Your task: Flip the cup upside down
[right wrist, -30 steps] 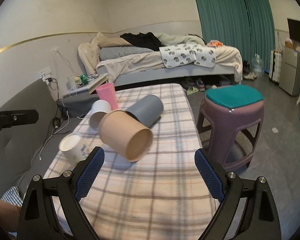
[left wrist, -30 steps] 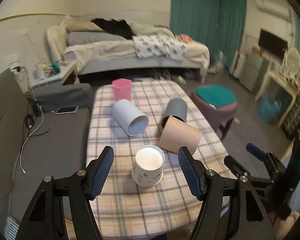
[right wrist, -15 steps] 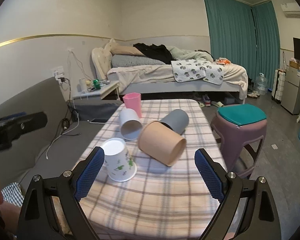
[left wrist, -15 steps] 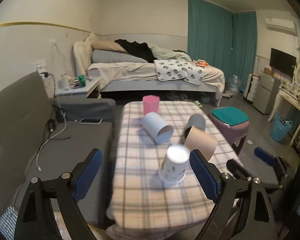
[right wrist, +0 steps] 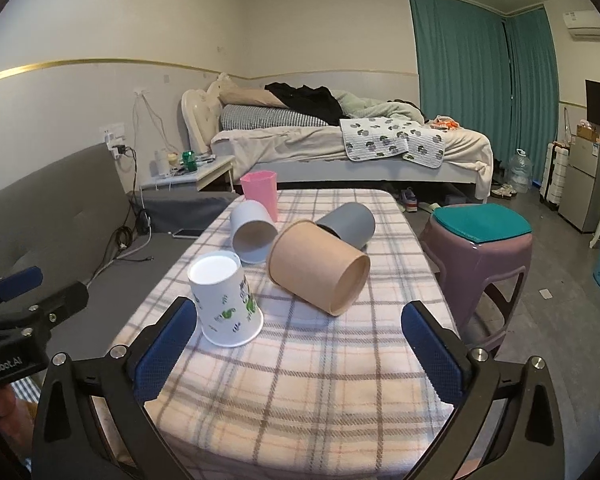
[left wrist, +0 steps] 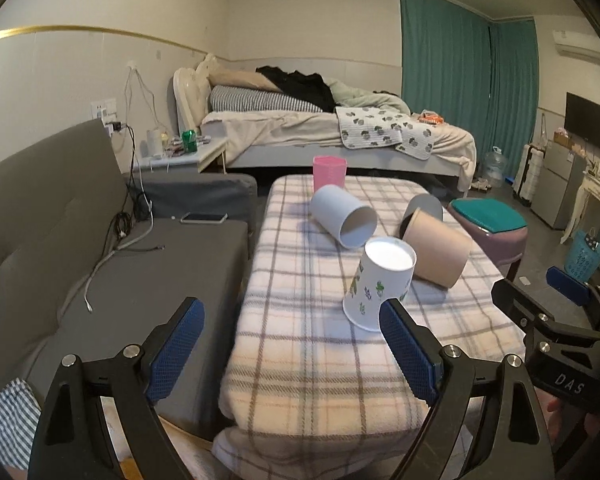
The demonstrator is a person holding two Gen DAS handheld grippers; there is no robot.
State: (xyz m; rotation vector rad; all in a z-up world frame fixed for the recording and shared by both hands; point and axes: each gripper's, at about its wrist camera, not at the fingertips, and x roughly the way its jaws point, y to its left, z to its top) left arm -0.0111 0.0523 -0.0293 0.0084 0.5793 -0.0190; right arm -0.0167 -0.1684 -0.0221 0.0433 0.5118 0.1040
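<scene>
A white paper cup with green prints (left wrist: 380,284) (right wrist: 225,298) stands upside down on the plaid-covered table (left wrist: 320,344) (right wrist: 300,368), its flat base on top. My left gripper (left wrist: 292,354) is open and empty, pulled back from the cup and off the table's near left side. My right gripper (right wrist: 300,350) is open and empty over the table's near edge, with the cup just beyond its left finger. Each gripper shows at the edge of the other's view.
A tan cup (right wrist: 320,266), a grey cup (right wrist: 350,224) and a pale blue cup (right wrist: 254,236) lie on their sides behind the white cup. A pink cup (right wrist: 260,192) stands at the far end. A grey sofa (left wrist: 100,260) is left, a purple stool (right wrist: 480,248) right.
Both grippers have drawn back and up from the table. The white cup stands where it was, now farther from the left gripper's fingers and to their right.
</scene>
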